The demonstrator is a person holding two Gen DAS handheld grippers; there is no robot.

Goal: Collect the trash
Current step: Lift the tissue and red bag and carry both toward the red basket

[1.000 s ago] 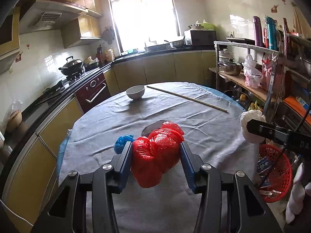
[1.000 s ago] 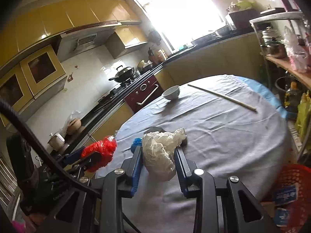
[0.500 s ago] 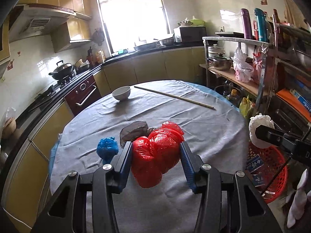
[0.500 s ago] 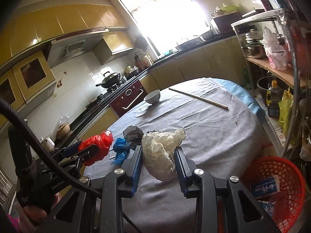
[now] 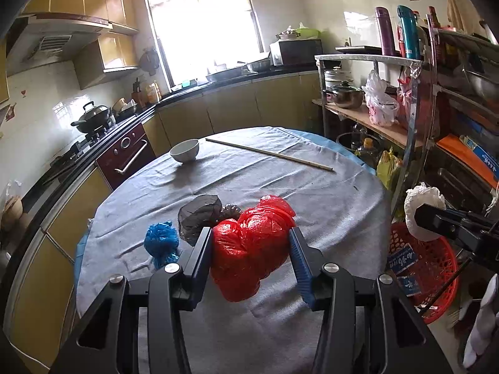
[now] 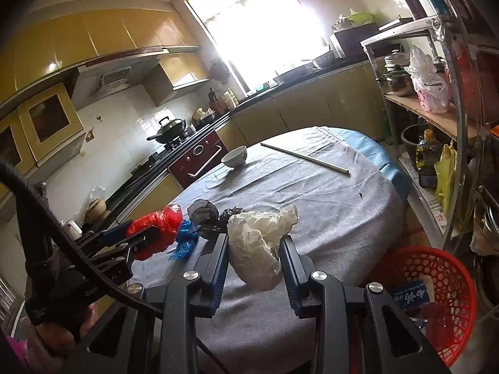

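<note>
Left wrist view: the left gripper (image 5: 251, 255) is clamped on a crumpled red bag (image 5: 252, 246), pads pressing both its sides, carried above the grey-clothed table (image 5: 327, 205). Landmark: the red basket (image 5: 436, 268), on the floor off the table's right edge, some packets already in it. From these jaws the basket lies to the right and lower. The right gripper (image 5: 419, 215) shows at the right edge with a white bag (image 5: 421, 199), directly above the basket's near rim. A blue wad (image 5: 161, 243) and a dark net (image 5: 199, 215) lie on the cloth, on the far side of the red bag from the basket. Right wrist view: the right gripper (image 6: 254, 258) is closed narrow on the white bag (image 6: 259, 243); the basket (image 6: 436, 283) sits just right of and below the jaws, close by. The left gripper (image 6: 146, 237) with the red bag (image 6: 156, 227) is at far left, well apart from the basket. Judgement: right hand is nearer; its drop comes first, a short move rightward over the rim. Left must cross the table's width.
</note>
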